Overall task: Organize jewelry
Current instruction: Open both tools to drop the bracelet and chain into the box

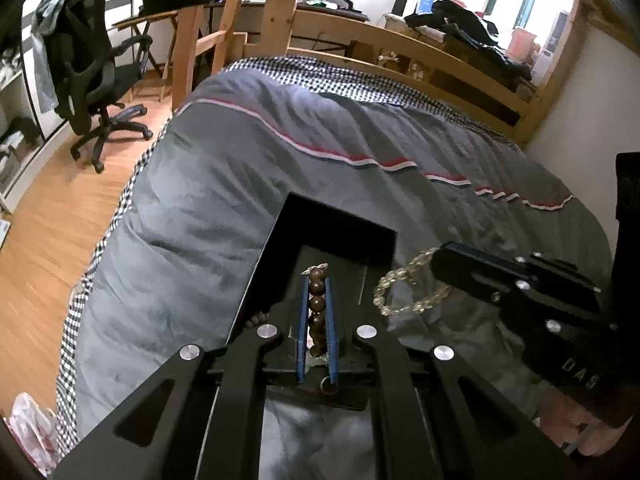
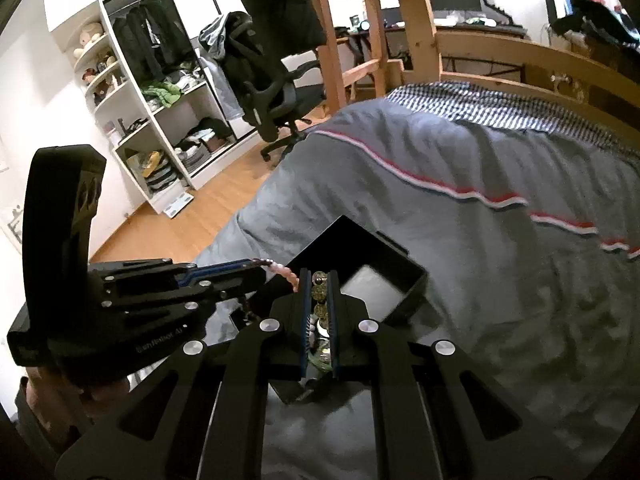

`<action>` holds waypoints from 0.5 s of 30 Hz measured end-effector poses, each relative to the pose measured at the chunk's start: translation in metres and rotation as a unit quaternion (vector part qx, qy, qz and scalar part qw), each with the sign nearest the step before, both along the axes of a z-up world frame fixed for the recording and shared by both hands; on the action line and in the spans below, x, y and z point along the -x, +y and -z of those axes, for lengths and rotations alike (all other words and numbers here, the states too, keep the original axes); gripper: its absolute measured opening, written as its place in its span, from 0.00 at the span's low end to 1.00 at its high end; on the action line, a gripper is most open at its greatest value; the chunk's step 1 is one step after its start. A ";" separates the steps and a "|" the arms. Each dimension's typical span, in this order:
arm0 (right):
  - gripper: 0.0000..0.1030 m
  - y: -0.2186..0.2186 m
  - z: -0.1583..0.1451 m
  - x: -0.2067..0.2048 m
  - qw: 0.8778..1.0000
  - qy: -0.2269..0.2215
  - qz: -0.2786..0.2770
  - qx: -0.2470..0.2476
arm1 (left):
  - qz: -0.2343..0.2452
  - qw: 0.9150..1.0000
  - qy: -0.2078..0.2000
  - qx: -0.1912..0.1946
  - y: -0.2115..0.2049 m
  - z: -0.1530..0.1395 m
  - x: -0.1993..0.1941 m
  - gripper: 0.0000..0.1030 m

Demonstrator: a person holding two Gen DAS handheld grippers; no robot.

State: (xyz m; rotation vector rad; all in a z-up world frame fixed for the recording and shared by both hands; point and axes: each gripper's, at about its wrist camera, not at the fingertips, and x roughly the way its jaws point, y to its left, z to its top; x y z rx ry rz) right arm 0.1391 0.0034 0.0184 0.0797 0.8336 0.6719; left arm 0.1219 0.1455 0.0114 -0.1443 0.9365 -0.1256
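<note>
My left gripper [image 1: 317, 280] is shut on a brown wooden bead bracelet [image 1: 317, 305], held over a black open jewelry box [image 1: 280, 240] on the grey bed. My right gripper [image 2: 319, 280] is shut on a clear yellowish bead bracelet [image 2: 320, 312]; in the left wrist view this bracelet [image 1: 404, 288] hangs from the right gripper's tip [image 1: 436, 258] just right of the box. In the right wrist view the box [image 2: 404, 276] lies ahead with a white pad inside, and the left gripper [image 2: 256, 266] comes in from the left with beads [image 2: 286, 272] at its tip.
A grey quilt [image 1: 280, 152] with a red and white stripe covers the bed. A wooden bed frame [image 1: 400, 48] runs along the far side. A black office chair [image 1: 92, 76] stands on the wooden floor at left. An open wardrobe [image 2: 152, 92] is behind.
</note>
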 end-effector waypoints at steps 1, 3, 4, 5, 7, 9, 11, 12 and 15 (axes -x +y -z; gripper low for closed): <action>0.08 0.003 0.003 -0.001 1.000 0.002 -0.001 0.001 | -0.002 1.000 0.003 0.000 0.001 0.002 -0.001 0.07; 0.08 0.008 0.011 -0.006 1.000 0.012 -0.003 0.002 | -0.010 1.000 0.009 -0.001 0.006 0.006 -0.002 0.07; 0.09 0.009 0.014 -0.007 1.000 0.016 -0.001 0.004 | -0.015 1.000 0.011 -0.001 0.008 0.006 -0.002 0.08; 0.09 0.011 0.018 -0.008 1.000 0.020 0.002 0.008 | -0.020 1.000 0.009 -0.002 0.011 0.006 -0.002 0.08; 0.13 0.011 0.019 -0.008 1.000 0.020 0.006 0.008 | -0.025 1.000 0.008 0.000 0.015 0.006 -0.001 0.14; 0.38 0.008 0.017 -0.009 1.000 0.019 0.016 0.004 | -0.032 0.999 0.003 -0.004 0.018 0.004 0.002 0.34; 0.58 0.002 0.010 -0.008 1.000 0.006 0.029 -0.005 | -0.040 0.999 -0.004 -0.010 0.021 -0.001 0.006 0.38; 0.59 -0.001 0.005 -0.007 0.999 0.002 0.036 -0.005 | -0.042 0.999 -0.005 -0.010 0.023 -0.005 0.007 0.42; 0.79 -0.008 -0.012 -0.003 0.998 -0.019 0.056 -0.003 | -0.051 0.998 -0.018 -0.020 0.027 -0.018 0.013 0.60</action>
